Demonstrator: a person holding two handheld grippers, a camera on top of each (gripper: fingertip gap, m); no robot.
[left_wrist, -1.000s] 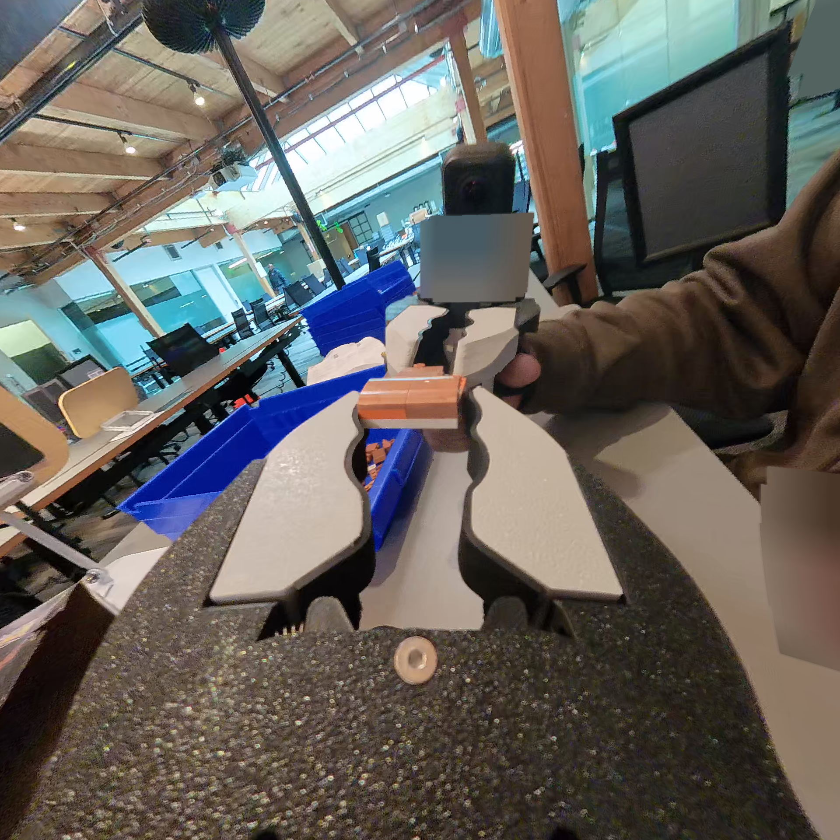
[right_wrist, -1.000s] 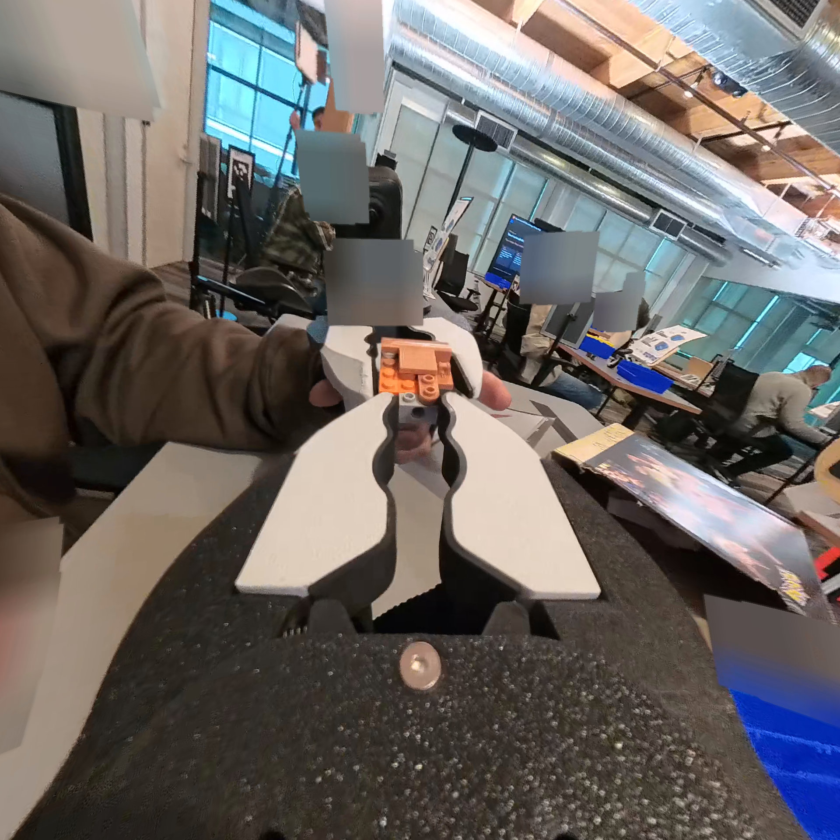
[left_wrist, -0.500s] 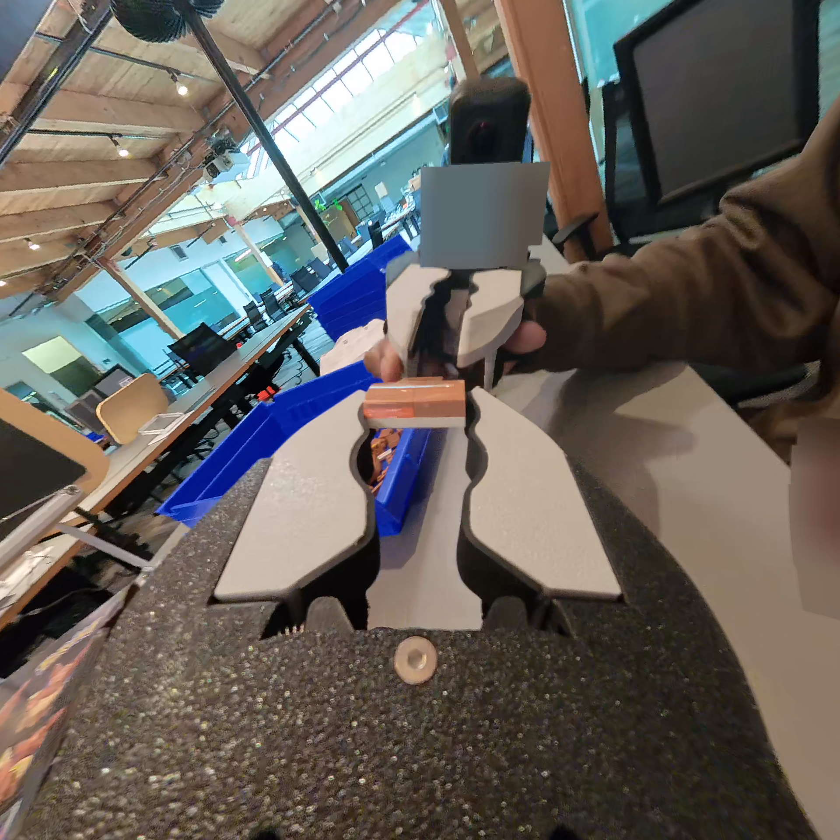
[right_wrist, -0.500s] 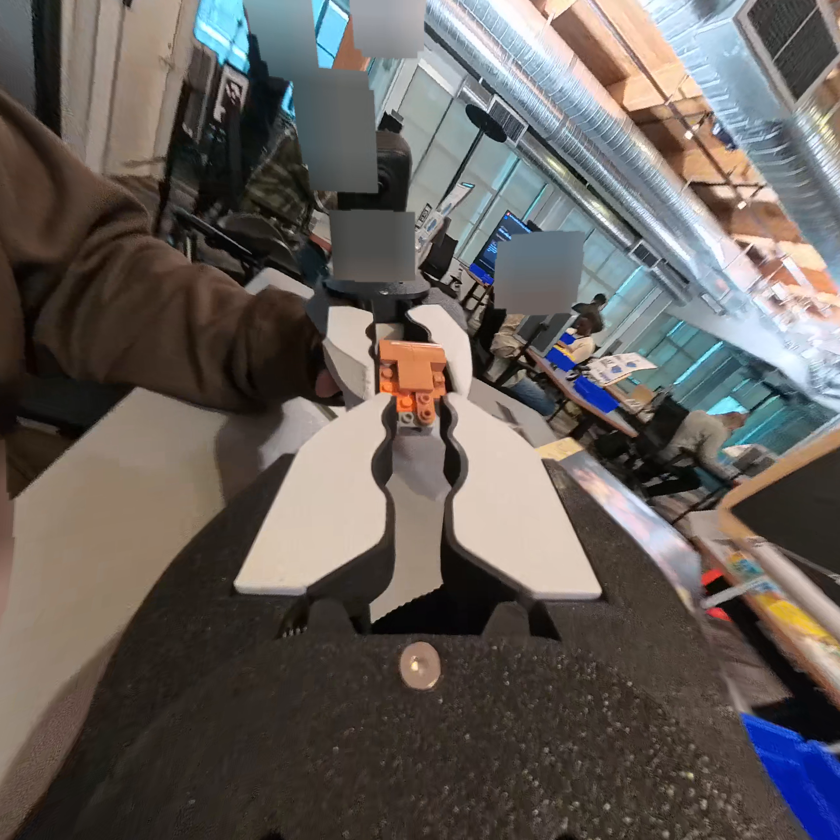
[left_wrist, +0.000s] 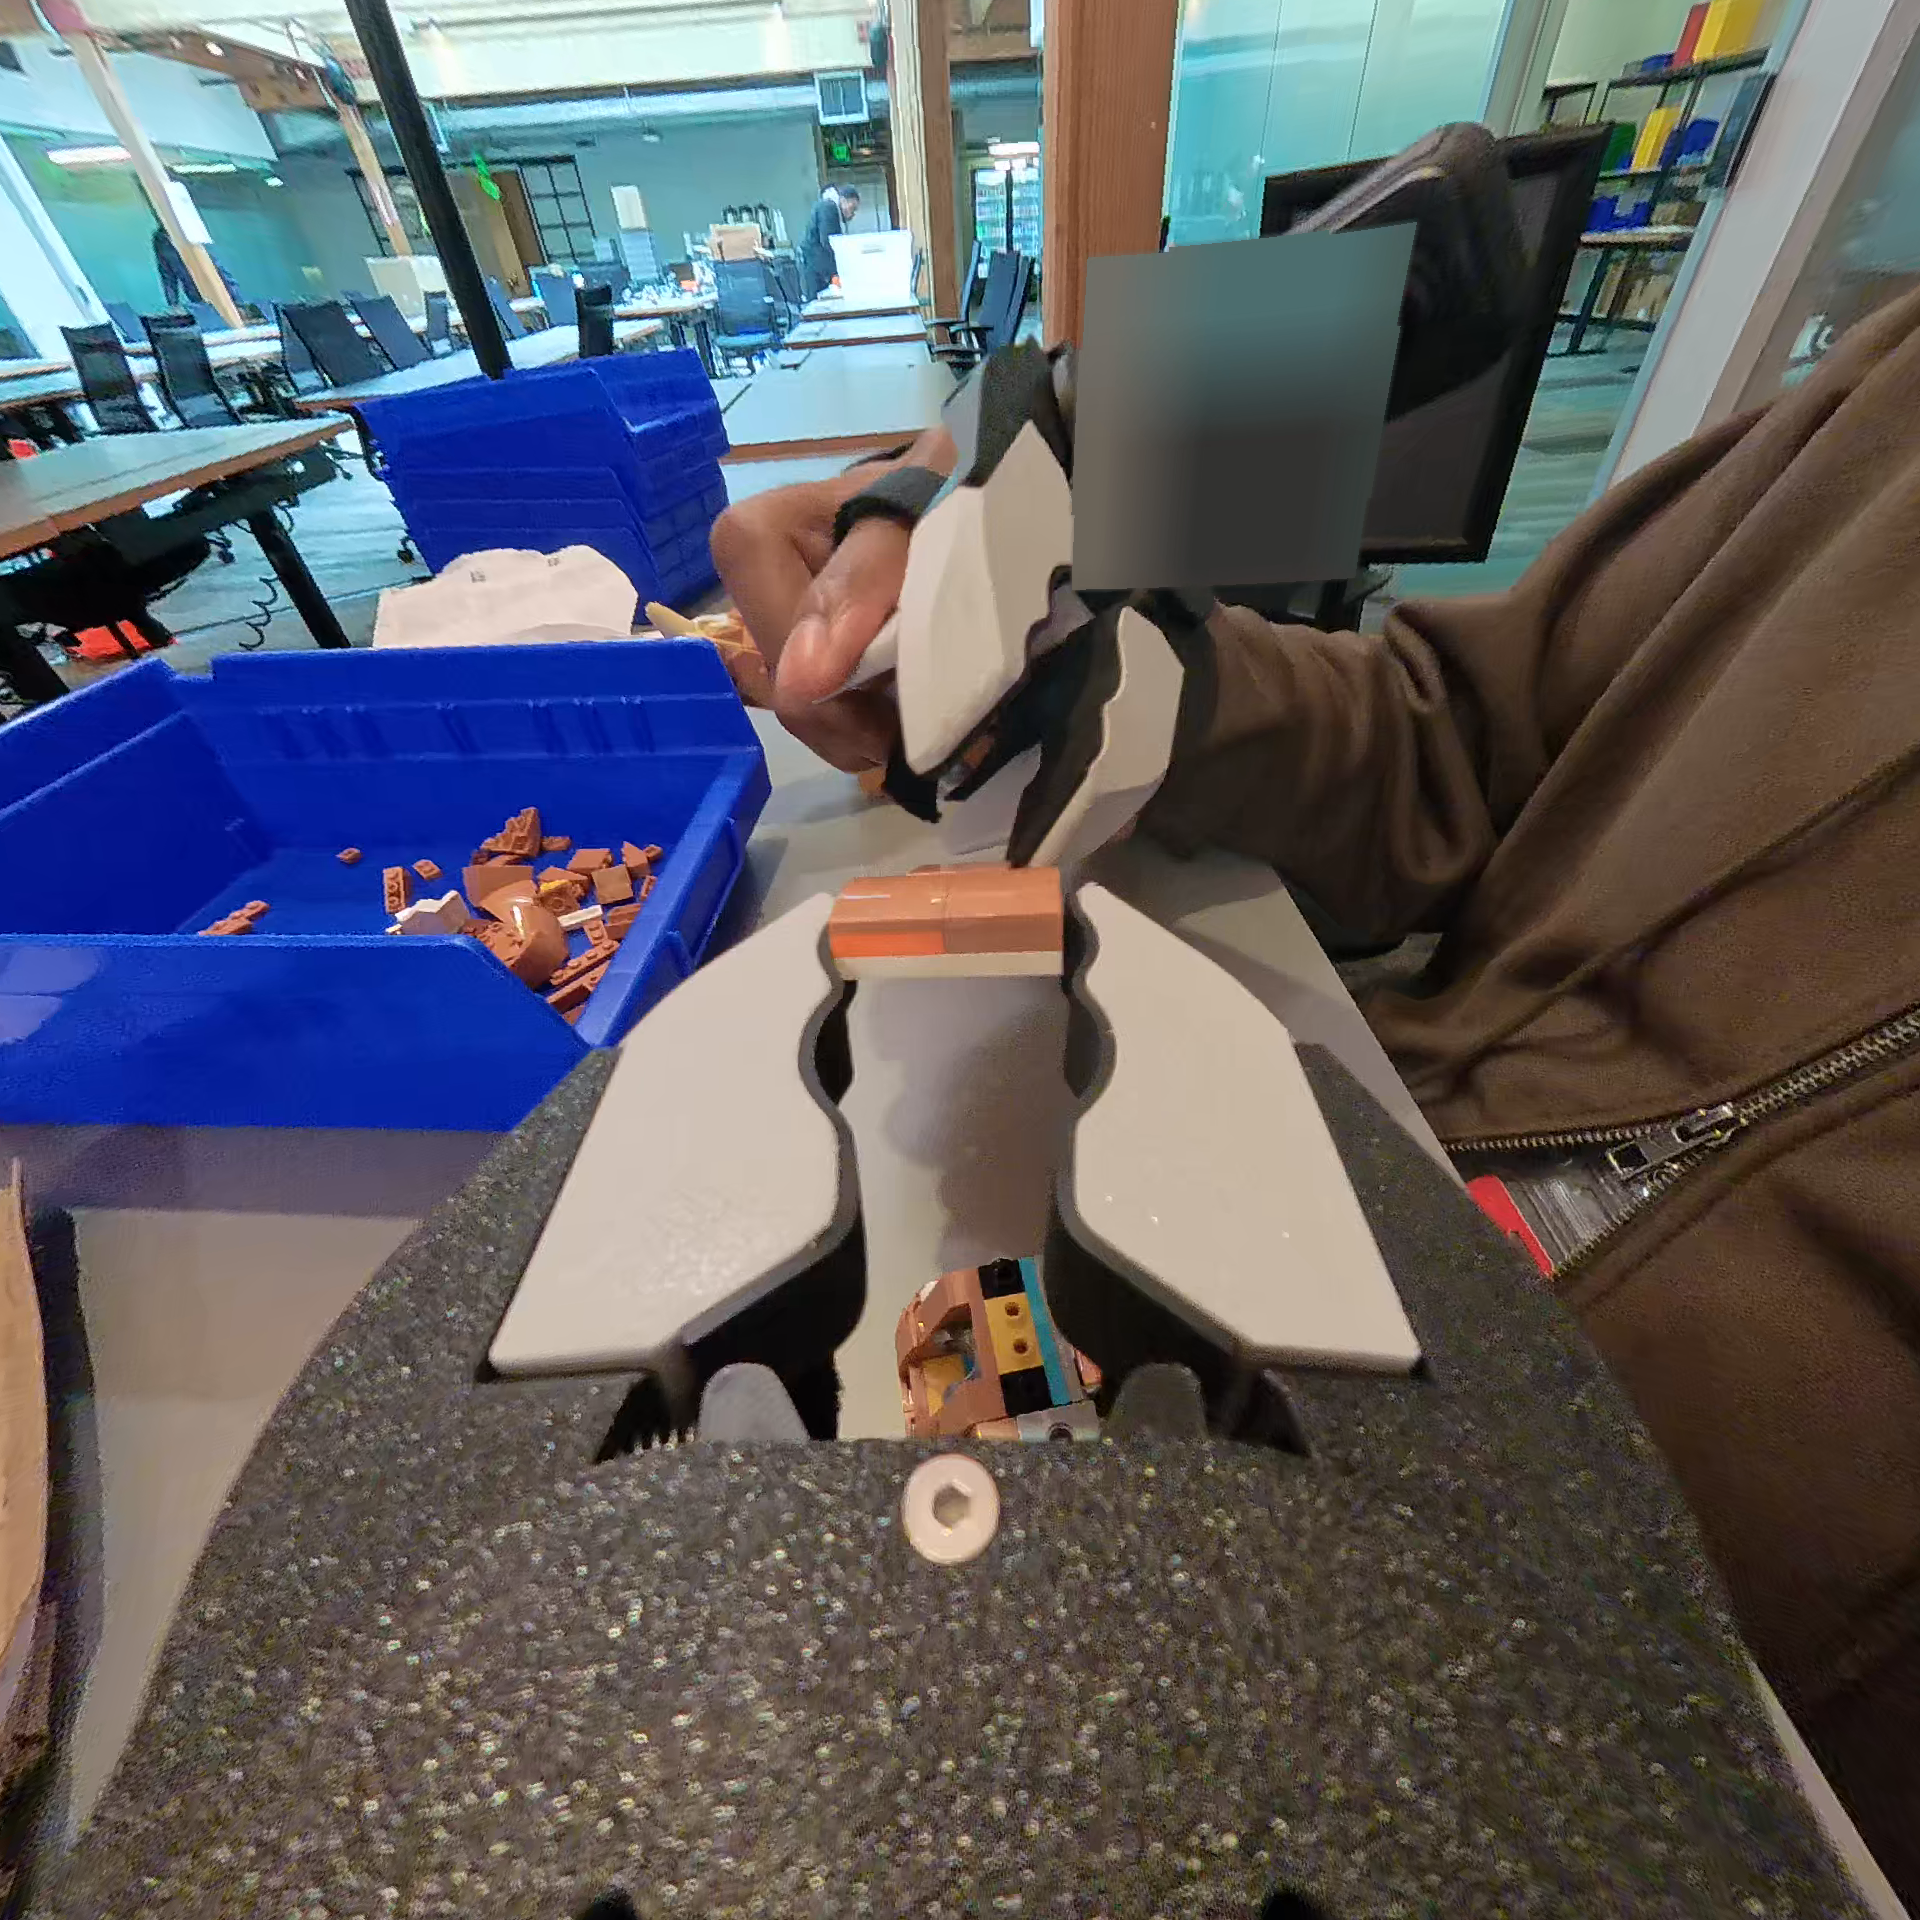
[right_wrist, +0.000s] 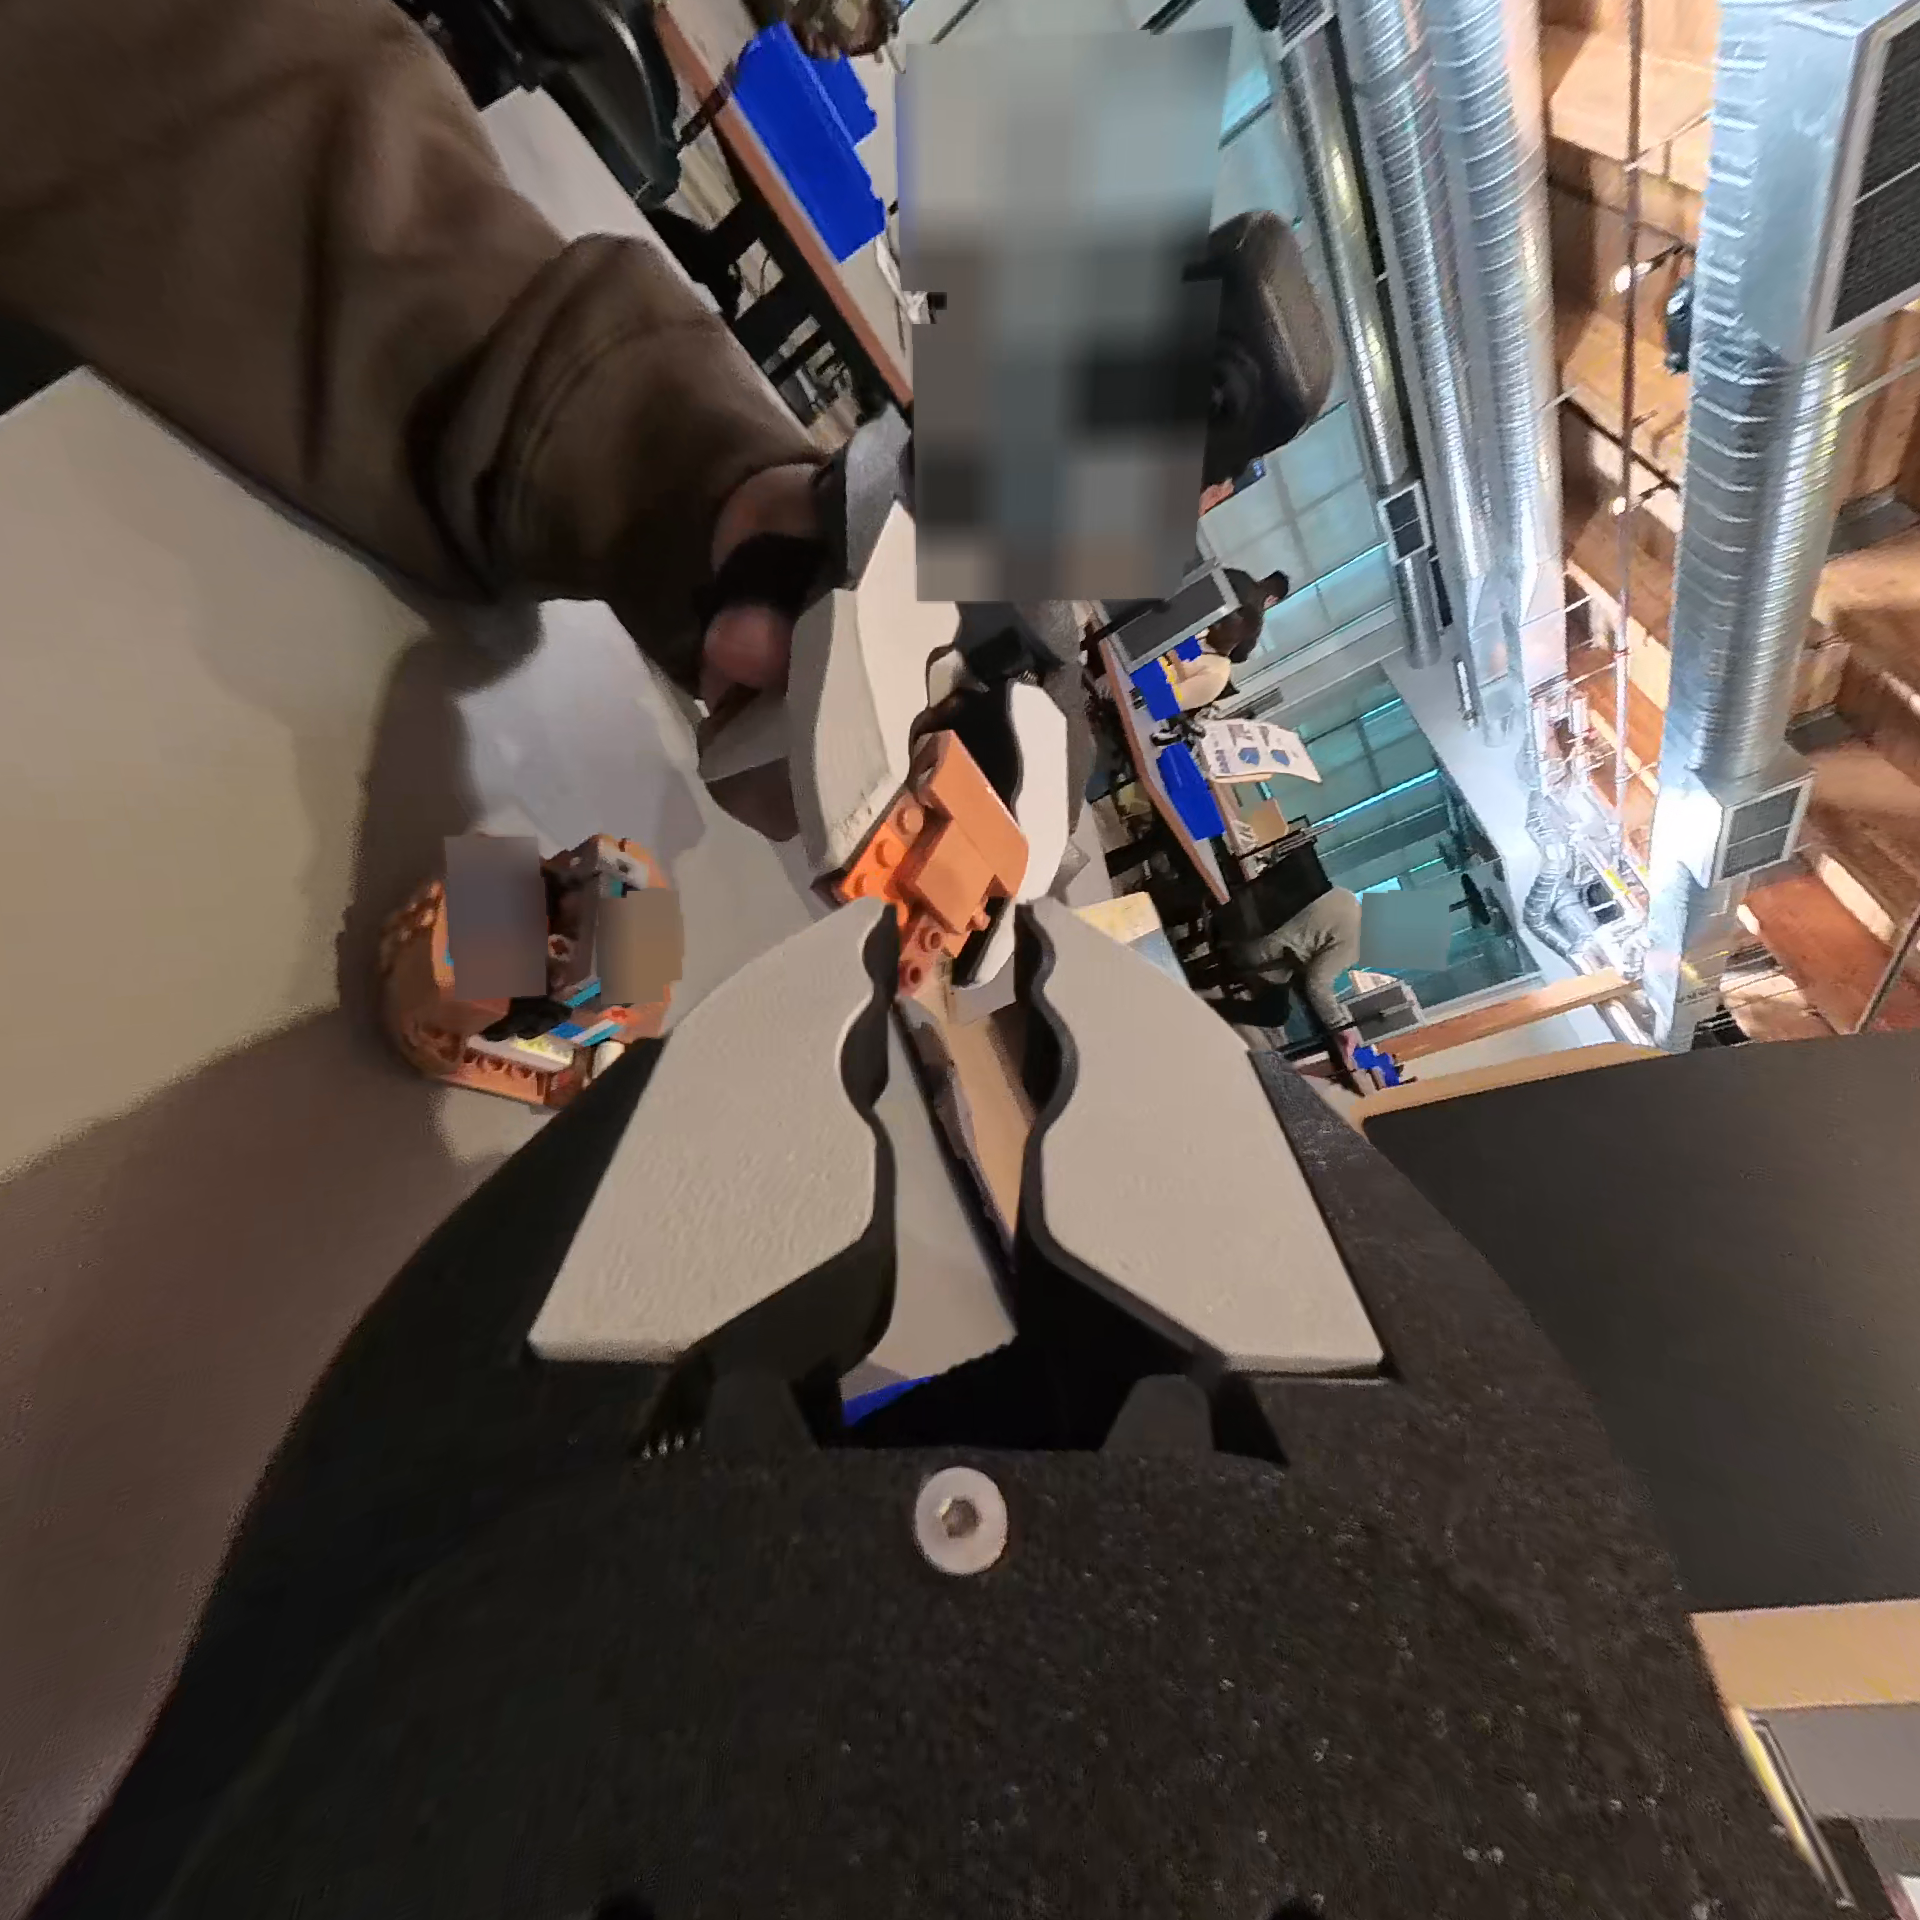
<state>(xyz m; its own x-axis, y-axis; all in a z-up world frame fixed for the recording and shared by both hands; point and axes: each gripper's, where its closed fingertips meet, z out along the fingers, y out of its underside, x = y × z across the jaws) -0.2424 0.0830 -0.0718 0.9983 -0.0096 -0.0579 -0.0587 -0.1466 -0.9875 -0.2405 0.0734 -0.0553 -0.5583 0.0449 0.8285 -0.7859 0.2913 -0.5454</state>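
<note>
The left gripper (left_wrist: 948, 925) is clamped on a brown-and-orange brick assembly (left_wrist: 948, 923), held crosswise between its fingertips above the grey tabletop (left_wrist: 1195, 904). The right gripper (right_wrist: 951, 940) hangs just beyond it, tips against the assembly; whether it grips anything cannot be told. A blue bin (left_wrist: 312, 997) of loose brown bricks (left_wrist: 530, 894) sits left of the left gripper. A partly built model (left_wrist: 987, 1351) lies beneath that gripper.

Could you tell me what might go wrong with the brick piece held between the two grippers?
1. The left gripper grips the orange-brown brick assembly only at its fingertips; pushing from the right gripper could pop it free.
2. If dropped, it may hit the small brick model on the grey table.
3. It could scatter into the blue bin of similar loose bricks.
</note>
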